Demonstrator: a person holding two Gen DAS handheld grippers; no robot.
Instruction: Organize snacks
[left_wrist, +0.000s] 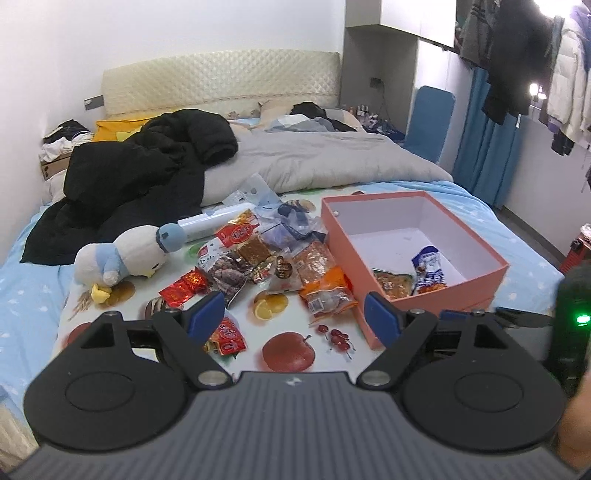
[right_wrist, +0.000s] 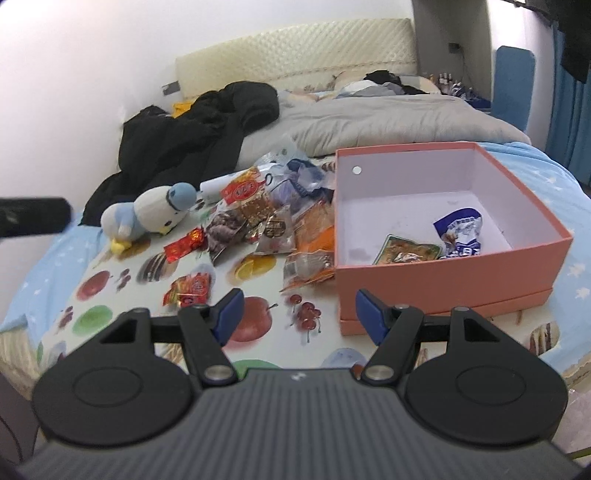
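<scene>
A pile of snack packets (left_wrist: 266, 258) (right_wrist: 266, 225) lies on a fruit-print cloth (left_wrist: 288, 350) (right_wrist: 92, 291) spread over the bed. To its right stands a pink box (left_wrist: 443, 295) (right_wrist: 443, 273) with white inner walls. Inside it lie a green-edged packet (left_wrist: 393, 282) (right_wrist: 406, 253) and a blue-and-white packet (left_wrist: 428, 271) (right_wrist: 460, 232). My left gripper (left_wrist: 293, 319) hovers open over the cloth in front of the pile, nothing between its blue pads. A red packet (left_wrist: 225, 336) (right_wrist: 188, 290) lies just behind its left finger. My right gripper (right_wrist: 299, 314) is open and empty near the box's front left corner.
A white and blue plush bird (left_wrist: 125, 258) (right_wrist: 151, 214) lies left of the pile. Behind are a black jacket (left_wrist: 140, 177) (right_wrist: 192, 136), a grey duvet (left_wrist: 314, 155) and the headboard (left_wrist: 221, 81). Clothes hang at the right (left_wrist: 517, 55). A dark blurred object (right_wrist: 33, 218) enters the right wrist view from the left.
</scene>
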